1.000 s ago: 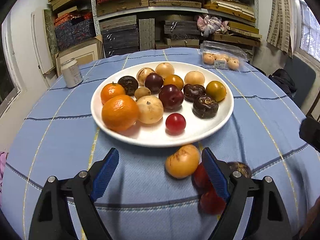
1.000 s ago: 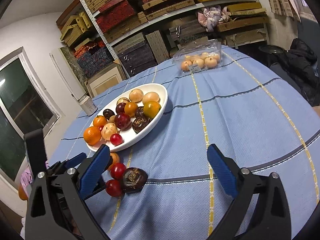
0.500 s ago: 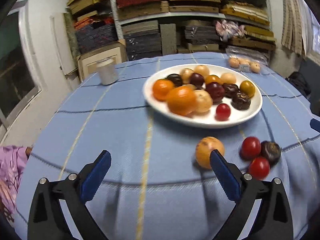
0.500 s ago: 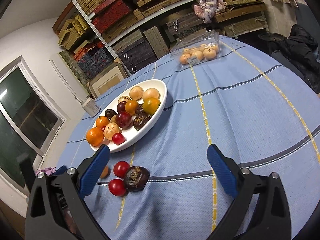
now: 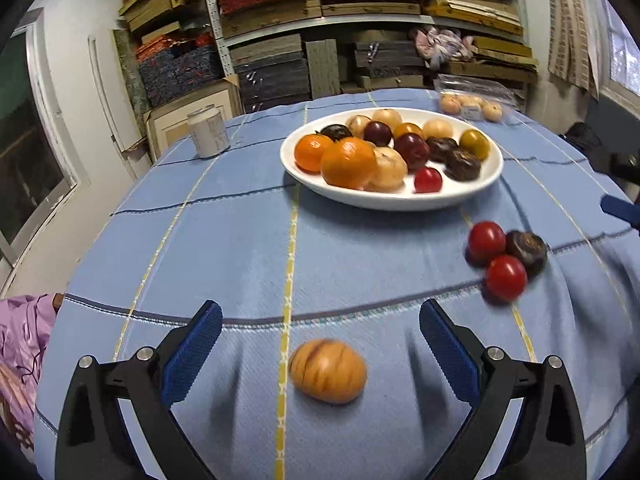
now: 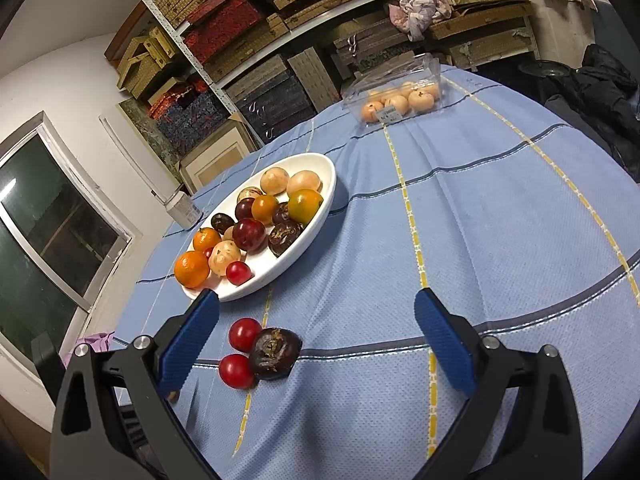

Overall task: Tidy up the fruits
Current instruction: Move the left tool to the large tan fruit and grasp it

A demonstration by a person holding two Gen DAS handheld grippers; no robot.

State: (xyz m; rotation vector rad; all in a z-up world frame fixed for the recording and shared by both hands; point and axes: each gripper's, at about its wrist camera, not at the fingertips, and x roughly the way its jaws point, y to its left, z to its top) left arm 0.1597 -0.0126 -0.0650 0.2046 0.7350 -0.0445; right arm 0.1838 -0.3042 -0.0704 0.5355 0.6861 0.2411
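Note:
A tan striped fruit (image 5: 327,376) lies on the blue cloth between the fingers of my left gripper (image 5: 320,316), which is open wide and touches nothing. Two red tomatoes (image 5: 486,238) and a dark wrinkled fruit (image 5: 526,248) sit together to the right of it. Behind them stands the white plate (image 5: 392,200) with several oranges, plums and pale fruits. My right gripper (image 6: 316,308) is open over the cloth, with the tomatoes (image 6: 244,334) and the dark fruit (image 6: 275,354) just inside its left finger, untouched. The plate (image 6: 280,276) lies beyond that finger.
A white can (image 5: 208,132) stands at the far left of the table. A clear box of pale fruits (image 6: 400,96) sits at the far edge. Purple cloth (image 5: 20,340) shows below the table's left edge. A dark jacket (image 6: 600,92) lies at the right, and shelves fill the back.
My left gripper has pulled back and to the left and its jaws have widened. The tan fruit, earlier beside its right finger, now lies loose between the fingers. The right gripper has hardly moved.

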